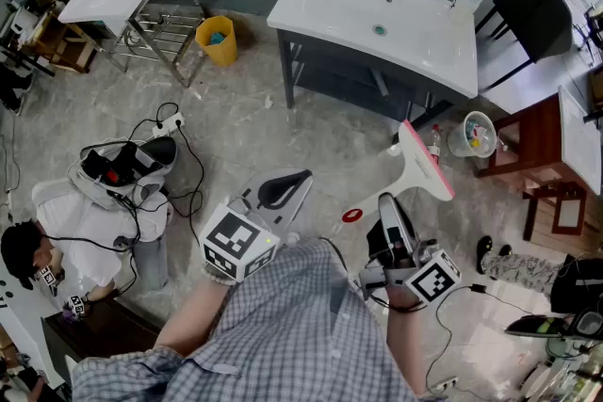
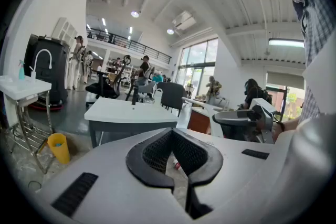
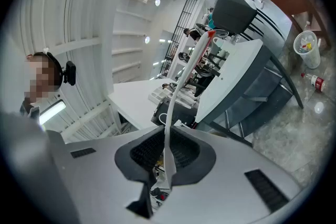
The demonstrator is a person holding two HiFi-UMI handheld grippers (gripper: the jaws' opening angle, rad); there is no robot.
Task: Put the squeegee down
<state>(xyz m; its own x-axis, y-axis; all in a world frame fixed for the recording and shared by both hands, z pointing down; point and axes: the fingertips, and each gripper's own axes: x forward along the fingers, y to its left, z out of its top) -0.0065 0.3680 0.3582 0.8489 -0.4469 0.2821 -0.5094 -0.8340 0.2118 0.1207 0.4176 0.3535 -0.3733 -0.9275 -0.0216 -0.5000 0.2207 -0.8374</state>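
The right tool (image 1: 386,202) (image 3: 165,160) is pinched on the thin white handle of the squeegee (image 1: 419,163) (image 3: 181,84), which passes between its black pads (image 3: 142,152) and runs away from them. In the head view the squeegee is held in the air over the floor (image 1: 245,127), just in front of the near edge of the white sink counter (image 1: 358,9). Its broad white blade, edged in pink, lies nearest the counter's front right leg. The blade is clear of the counter and touches nothing on it. The left tool (image 1: 287,184) (image 2: 181,176) hangs to the left of the squeegee, further from the counter, and points toward the counter's near edge. Its two pads (image 2: 152,155) are pressed together at the tips, and nothing is between them; only floor shows through the slit above the tips. Each tool carries its marker cube at the person's end, close above the checked shirt. A white bucket (image 1: 476,135) (image 3: 307,49) stands on the floor just beyond the counter's front right corner. A small bottle (image 1: 435,144) (image 3: 315,81) lies on the floor between that bucket and the squeegee's blade. A yellow bin (image 1: 217,40) (image 2: 59,147) stands on the floor to the left of the counter, apart from its left legs.
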